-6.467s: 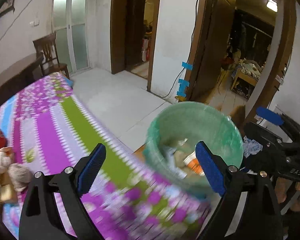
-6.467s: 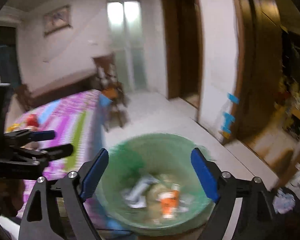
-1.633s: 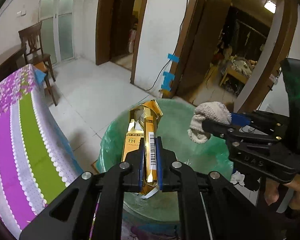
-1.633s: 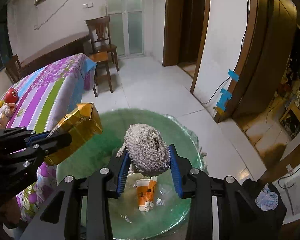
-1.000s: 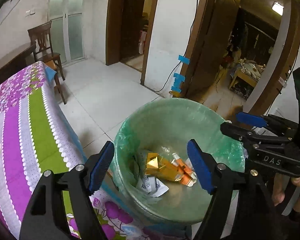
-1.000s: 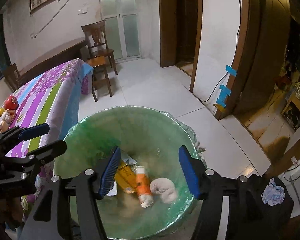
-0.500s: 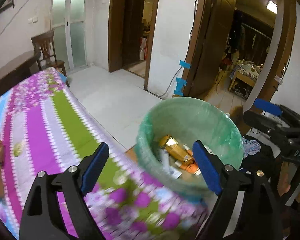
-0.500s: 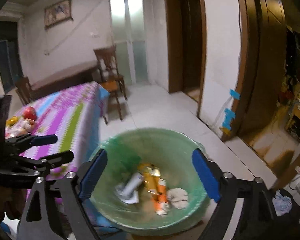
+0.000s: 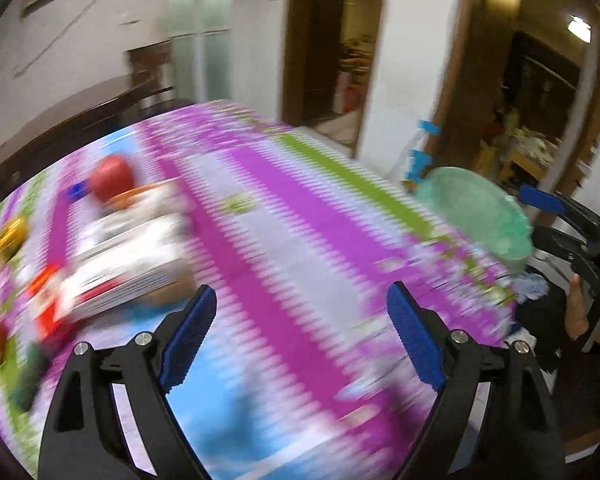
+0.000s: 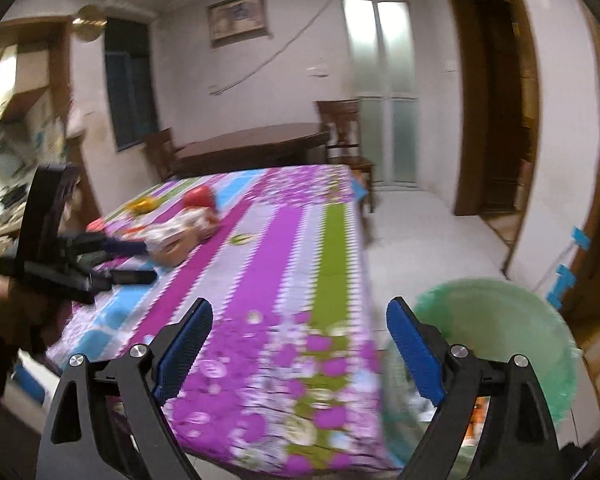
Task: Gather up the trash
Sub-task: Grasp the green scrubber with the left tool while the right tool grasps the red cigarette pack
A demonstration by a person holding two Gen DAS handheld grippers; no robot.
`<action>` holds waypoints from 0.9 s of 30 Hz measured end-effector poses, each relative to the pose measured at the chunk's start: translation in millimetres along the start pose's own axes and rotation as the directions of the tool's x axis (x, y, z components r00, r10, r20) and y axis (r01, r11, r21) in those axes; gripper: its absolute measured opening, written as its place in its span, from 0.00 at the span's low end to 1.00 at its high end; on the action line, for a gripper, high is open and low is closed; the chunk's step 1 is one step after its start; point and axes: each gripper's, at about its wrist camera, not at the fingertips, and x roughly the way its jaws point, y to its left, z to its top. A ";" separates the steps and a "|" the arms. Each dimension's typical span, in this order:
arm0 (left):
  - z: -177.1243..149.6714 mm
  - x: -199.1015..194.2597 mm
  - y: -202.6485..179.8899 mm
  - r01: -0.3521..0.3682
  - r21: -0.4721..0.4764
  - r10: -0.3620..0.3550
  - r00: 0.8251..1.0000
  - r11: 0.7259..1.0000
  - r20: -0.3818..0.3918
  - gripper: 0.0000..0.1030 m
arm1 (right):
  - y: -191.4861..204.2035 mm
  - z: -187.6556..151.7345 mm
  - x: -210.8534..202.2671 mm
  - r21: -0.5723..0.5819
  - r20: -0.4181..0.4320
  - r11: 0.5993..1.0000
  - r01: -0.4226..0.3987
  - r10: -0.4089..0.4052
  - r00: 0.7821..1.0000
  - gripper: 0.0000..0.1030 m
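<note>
With its blue-padded jaws spread wide and nothing between them, the left hand-held gripper (image 9: 300, 334) hangs over the near end of the table (image 10: 300, 240), which wears a cloth striped purple, green and blue with a flower print. The right hand-held gripper (image 10: 298, 346) is likewise spread and empty, over the table's near right corner. Just off that corner stands the round bin lined with a pale green plastic bag (image 10: 496, 320), some scraps showing low inside it. Towards the far left edge lies a blurred heap: a crumpled white wrapper with red print (image 9: 116, 256), a red round thing (image 10: 199, 197) and a yellow crinkled piece (image 10: 142, 204). I judge this the reach for the next piece. The left one must travel to the heap, straddle one piece and close, though the blur hides which is loose.
</note>
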 end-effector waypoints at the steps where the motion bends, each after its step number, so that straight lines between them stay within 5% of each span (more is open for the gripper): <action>1: -6.2 -8.8 20.2 -0.030 -0.017 0.030 1.000 0.999 -0.005 0.81 | 8.6 -0.1 5.1 -0.008 -0.009 1.000 -0.018 0.017 1.000 0.86; 4: -23.1 -31.0 71.7 -0.104 -0.061 0.102 0.994 0.993 -0.031 0.81 | 28.2 0.8 16.7 -0.029 -0.027 0.998 -0.058 0.057 0.998 0.86; 10: -55.6 -54.6 178.4 -0.279 -0.142 0.264 0.958 0.950 -0.115 0.81 | 63.9 2.9 45.1 -0.076 -0.086 0.989 -0.128 0.121 0.989 0.86; 17: -67.0 -29.8 206.4 -0.238 -0.114 0.216 0.960 0.965 -0.180 0.80 | 117.1 15.4 85.9 -0.144 -0.166 0.958 -0.249 0.225 0.960 0.86; 23: -74.5 -19.1 199.1 -0.196 -0.097 0.177 0.968 0.976 -0.180 0.51 | 150.3 35.6 115.0 -0.175 -0.210 0.934 -0.312 0.274 0.939 0.86; 27: -78.6 -24.8 196.9 -0.230 -0.123 0.211 0.966 0.965 -0.151 0.27 | 178.2 62.3 137.2 -0.179 -0.217 0.916 -0.359 0.319 0.922 0.85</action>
